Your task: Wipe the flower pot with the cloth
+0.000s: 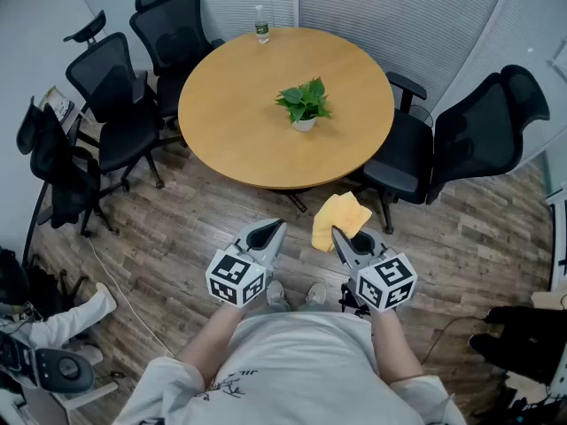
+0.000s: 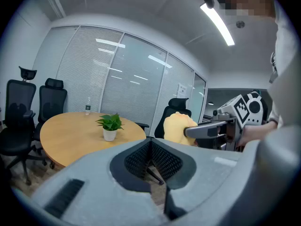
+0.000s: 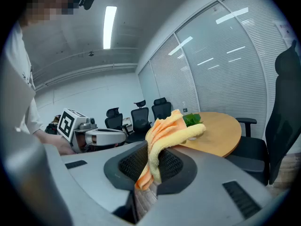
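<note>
1. My right gripper (image 1: pixel 337 234) squeezes the cloth (image 1: pixel 342 216); my left gripper (image 1: pixel 275 227) is closed tight, empty
2. The flower pot (image 1: pixel 304 124) stands on the counter (image 1: pixel 221 113), far from me
3. Wiping too hard could tip the light pot, or the floppy cloth could slip out

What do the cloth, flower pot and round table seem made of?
Cloth: soft yellow-orange fabric, probably microfibre; fuzzy nap, limp folds.
Flower pot: smooth white, ceramic or plastic; too small to tell.
Table: light wood or laminate; even tan top.
</note>
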Tool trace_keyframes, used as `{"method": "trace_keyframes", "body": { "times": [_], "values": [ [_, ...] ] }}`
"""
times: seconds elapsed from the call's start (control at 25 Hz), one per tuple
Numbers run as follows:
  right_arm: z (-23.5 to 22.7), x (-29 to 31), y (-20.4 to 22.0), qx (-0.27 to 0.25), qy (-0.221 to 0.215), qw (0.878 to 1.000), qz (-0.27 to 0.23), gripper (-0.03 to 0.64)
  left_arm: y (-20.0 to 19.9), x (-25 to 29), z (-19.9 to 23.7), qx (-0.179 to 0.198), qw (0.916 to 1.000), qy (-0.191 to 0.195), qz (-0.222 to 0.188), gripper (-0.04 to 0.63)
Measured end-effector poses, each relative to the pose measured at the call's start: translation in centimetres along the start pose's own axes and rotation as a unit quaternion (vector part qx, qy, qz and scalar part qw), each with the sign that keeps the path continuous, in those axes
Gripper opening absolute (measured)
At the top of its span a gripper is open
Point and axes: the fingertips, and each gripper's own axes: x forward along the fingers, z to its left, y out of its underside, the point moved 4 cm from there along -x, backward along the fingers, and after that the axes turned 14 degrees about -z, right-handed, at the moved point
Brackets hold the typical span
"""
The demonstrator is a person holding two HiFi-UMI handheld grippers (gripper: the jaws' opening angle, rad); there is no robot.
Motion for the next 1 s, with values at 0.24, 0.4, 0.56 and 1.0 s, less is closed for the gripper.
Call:
{"method": "trace_keyframes", "body": {
  "times": [0.24,0.4,0.56,1.0],
  "values": [
    [-0.4,0.5,-0.1,-0.005,-0.001,1.0,0.001,0.051,-0.1,0.4,0.4,0.0,1.0,0.002,-0.002,0.009],
    [-0.5,0.8,-0.1,-0.004,-0.002,1.0,0.001,0.051,-0.3,0.6,0.5,0.001,1.0,0.003,-0.001,0.009],
    [-0.6,1.2,-0.2,-0.008,-0.004,1.0,0.002,0.051,-0.4,0.9,0.8,0.002,1.0,0.004,-0.001,0.009],
    [-2.3,1.2,-0.7,-0.01,-0.014,1.0,-0.002,0.051,-0.4,2.3,0.3,0.0,0.9999,-0.004,-0.017,0.009]
  ]
}}
